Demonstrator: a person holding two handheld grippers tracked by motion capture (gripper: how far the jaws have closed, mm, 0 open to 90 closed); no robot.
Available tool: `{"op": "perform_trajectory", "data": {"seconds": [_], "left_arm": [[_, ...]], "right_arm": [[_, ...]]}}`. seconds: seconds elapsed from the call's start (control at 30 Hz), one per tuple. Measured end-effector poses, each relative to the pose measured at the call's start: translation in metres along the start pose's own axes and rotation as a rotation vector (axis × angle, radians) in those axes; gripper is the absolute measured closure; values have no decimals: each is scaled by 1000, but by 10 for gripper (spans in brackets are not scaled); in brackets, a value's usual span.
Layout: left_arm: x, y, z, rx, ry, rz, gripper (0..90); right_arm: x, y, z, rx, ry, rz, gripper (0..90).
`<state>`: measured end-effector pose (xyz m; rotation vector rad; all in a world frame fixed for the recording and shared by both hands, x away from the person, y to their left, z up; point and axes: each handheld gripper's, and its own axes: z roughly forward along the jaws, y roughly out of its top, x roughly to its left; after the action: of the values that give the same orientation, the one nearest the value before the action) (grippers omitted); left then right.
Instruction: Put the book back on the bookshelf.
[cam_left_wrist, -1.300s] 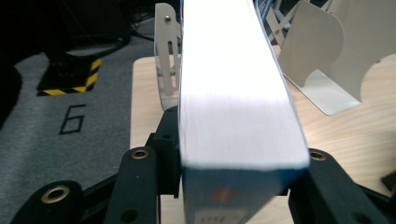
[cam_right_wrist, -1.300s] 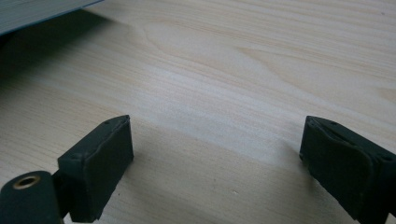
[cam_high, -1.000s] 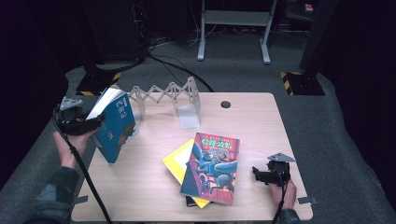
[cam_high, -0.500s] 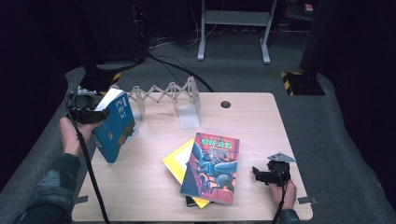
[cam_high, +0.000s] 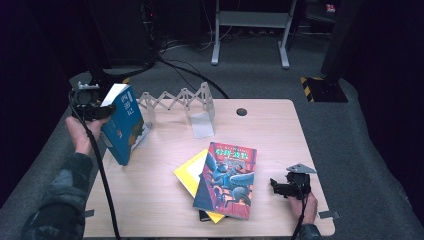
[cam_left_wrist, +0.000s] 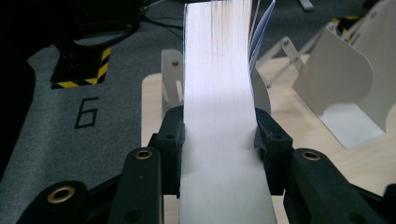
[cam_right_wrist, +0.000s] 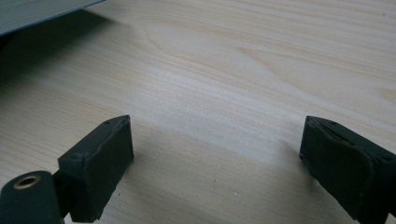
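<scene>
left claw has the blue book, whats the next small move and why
Probably carry the blue book toward the white folding rack and stand it in a slot. The left claw is clamped across its page edge, the book is tilted up beside the rack, and the right claw rests open on the table.

Four books (cam_high: 123, 125) — one accordion rack (cam_high: 175, 102), two tongs (cam_high: 92, 112).

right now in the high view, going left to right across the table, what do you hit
left gripper → blue book clamped in it → white folding rack → yellow book → book with the illustrated cover on top of it → right gripper, jaws open on the table
</scene>
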<state>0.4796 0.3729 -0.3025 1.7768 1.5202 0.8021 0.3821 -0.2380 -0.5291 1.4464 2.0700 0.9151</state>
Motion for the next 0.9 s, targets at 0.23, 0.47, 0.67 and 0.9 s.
{"op": "perform_trajectory", "data": {"seconds": [0.23,0.47,0.67,0.9], "left_arm": [[-3,13,17,-2,39,-12,611],[1,15,40,-13,67,-83,611],[6,17,53,-20,71,-138,611],[8,20,57,-15,97,-133,608]], "right_arm": [[0,0,0,-1,-1,2,92],[-1,0,0,-6,1,-2,92],[-1,0,0,-5,3,-6,93],[-1,0,0,-6,2,-5,95]]}}
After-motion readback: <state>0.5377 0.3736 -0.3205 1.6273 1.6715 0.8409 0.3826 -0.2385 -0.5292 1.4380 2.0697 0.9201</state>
